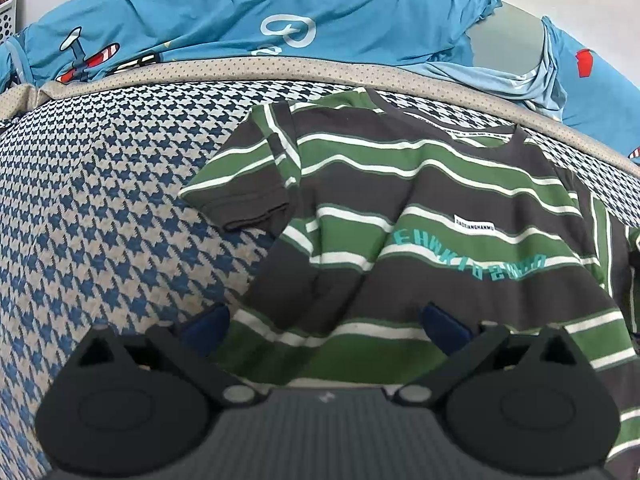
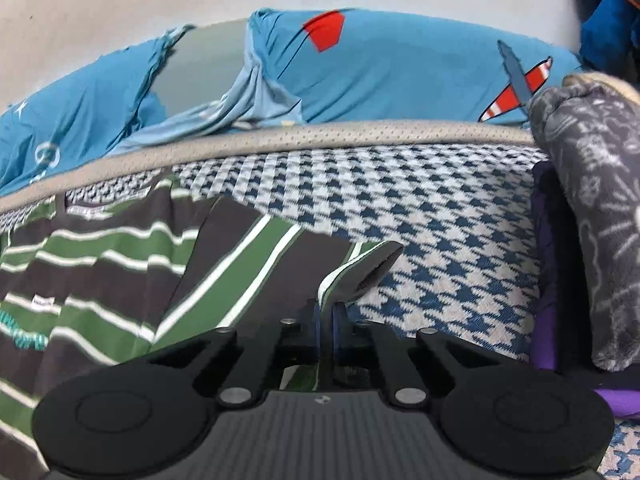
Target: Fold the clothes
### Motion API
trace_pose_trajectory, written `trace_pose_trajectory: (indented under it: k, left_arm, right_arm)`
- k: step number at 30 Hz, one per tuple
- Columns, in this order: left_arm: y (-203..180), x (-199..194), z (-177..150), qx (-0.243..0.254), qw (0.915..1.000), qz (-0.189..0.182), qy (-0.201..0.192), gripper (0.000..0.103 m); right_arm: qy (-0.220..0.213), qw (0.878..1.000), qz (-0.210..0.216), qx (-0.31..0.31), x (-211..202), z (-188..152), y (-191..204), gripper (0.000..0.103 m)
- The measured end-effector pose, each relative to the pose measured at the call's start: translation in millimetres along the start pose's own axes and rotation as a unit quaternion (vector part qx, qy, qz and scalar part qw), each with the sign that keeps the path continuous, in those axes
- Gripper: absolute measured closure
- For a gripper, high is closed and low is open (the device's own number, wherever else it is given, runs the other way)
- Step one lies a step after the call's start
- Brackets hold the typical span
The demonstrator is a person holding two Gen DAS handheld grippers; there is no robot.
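A green, dark grey and white striped short-sleeved T-shirt (image 1: 420, 216) lies front-up on a blue-and-cream houndstooth woven bed cover (image 1: 100, 208), its neckline toward the far edge, where a beige dotted border band (image 1: 240, 68) runs across. Teal lettering and a small white label sit on its chest.

The left tool (image 1: 326, 320) hovers over the shirt's lower part with its jaws spread wide — the blue fingertips (image 1: 444, 326) stand well apart with striped cloth showing between them, and whether they touch the fabric cannot be told.

The right tool (image 2: 328, 316) has its jaws pressed together on the shirt's sleeve (image 2: 360, 272) — the hem of that sleeve is pinched and lifted off the cover into a raised flap.

Beyond the border band lies a crumpled bright blue sheet printed with red-and-white aeroplanes (image 2: 400, 68). At the right edge of the right wrist view, a dark grey fleecy blanket with pale doodle prints (image 2: 596, 208) rests against something purple (image 2: 546, 272).
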State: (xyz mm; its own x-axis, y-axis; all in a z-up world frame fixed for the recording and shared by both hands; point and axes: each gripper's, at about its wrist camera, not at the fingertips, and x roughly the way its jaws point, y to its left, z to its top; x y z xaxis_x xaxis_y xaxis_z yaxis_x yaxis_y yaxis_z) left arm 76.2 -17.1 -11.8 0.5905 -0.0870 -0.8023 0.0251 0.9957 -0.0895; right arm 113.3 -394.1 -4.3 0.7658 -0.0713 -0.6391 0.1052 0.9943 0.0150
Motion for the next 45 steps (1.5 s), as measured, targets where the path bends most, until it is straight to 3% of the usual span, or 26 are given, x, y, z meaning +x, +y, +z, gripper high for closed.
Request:
trace_pose_trajectory:
  k: [6, 12, 21, 26, 33, 45]
  left_arm:
    - [3, -2, 1, -0.01, 0.9999, -0.002, -0.008, 0.0]
    - [9, -5, 4, -0.02, 0.9996, 0.001, -0.017, 0.0]
    - [37, -14, 10, -0.056, 0.9971, 0.032, -0.041, 0.0]
    - [58, -17, 9, -0.084, 0.9938, 0.055, -0.048, 0.0]
    - [69, -15, 13, -0.078, 0.991, 0.084, -0.069, 0.0]
    - [54, 1, 32, -0.058, 0.9934, 0.045, -0.088, 0.0]
  right_arm:
    - [-0.059, 0.997, -0.055, -0.001, -17, 14, -8, 0.098]
    - [-0.032, 0.996, -0.083, -0.004, -6, 16, -16, 0.098]
    - [-0.042, 0.993, -0.109, 0.025, -18, 20, -21, 0.092]
    - [-0.06, 0.993, -0.091, 0.037, -29, 25, -13, 0.088]
    - [-0.056, 0.998, -0.015, 0.021, -41, 24, 20, 0.087]
    - [-0.021, 0.995, 0.073, -0.059, -34, 0, 88, 0.08]
